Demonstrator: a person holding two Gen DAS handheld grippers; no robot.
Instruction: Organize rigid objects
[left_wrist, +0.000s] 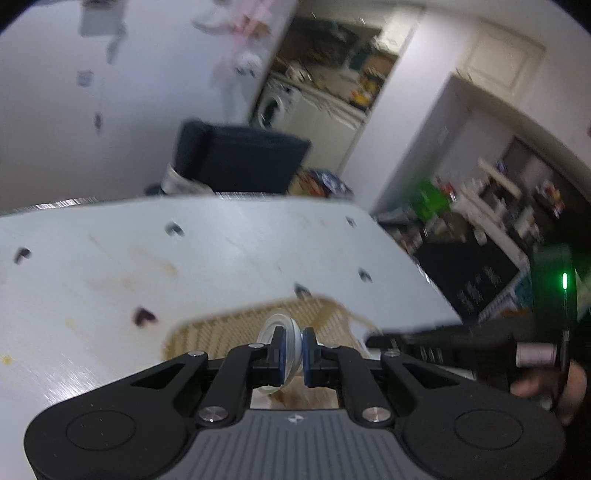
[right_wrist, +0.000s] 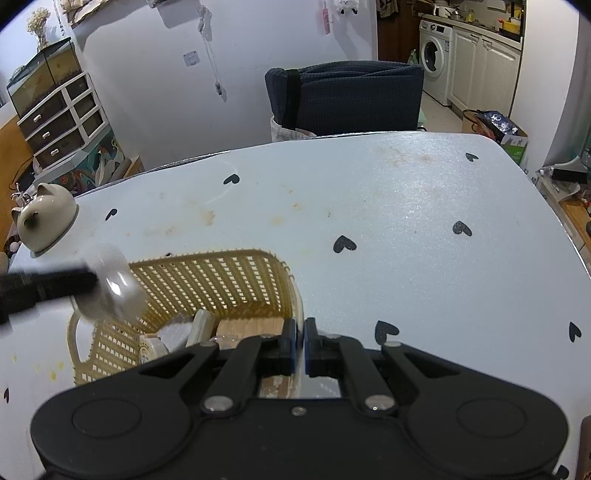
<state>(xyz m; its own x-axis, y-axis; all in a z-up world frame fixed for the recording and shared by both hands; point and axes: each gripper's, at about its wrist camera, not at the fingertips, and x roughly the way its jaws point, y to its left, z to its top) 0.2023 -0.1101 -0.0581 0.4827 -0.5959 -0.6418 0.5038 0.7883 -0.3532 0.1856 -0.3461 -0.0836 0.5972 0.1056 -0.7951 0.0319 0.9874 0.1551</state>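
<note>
My left gripper (left_wrist: 293, 349) is shut on a small clear glass cup (left_wrist: 282, 334) and holds it above the tan plastic basket (left_wrist: 221, 325). In the right wrist view the same cup (right_wrist: 112, 286) is blurred over the basket's (right_wrist: 221, 273) left rim, with the left gripper's black fingers (right_wrist: 48, 284) beside it. The basket holds several small items, among them a wooden block (right_wrist: 251, 326) and a round white lid (right_wrist: 151, 349). My right gripper (right_wrist: 299, 345) is shut on the basket's right rim (right_wrist: 297, 295).
The table (right_wrist: 406, 240) has a pale blue cover with black hearts. A beige cat-shaped pot (right_wrist: 46, 216) stands at its left edge. A dark blue chair (right_wrist: 347, 98) is behind the table. White drawers (right_wrist: 59, 122) stand at the far left.
</note>
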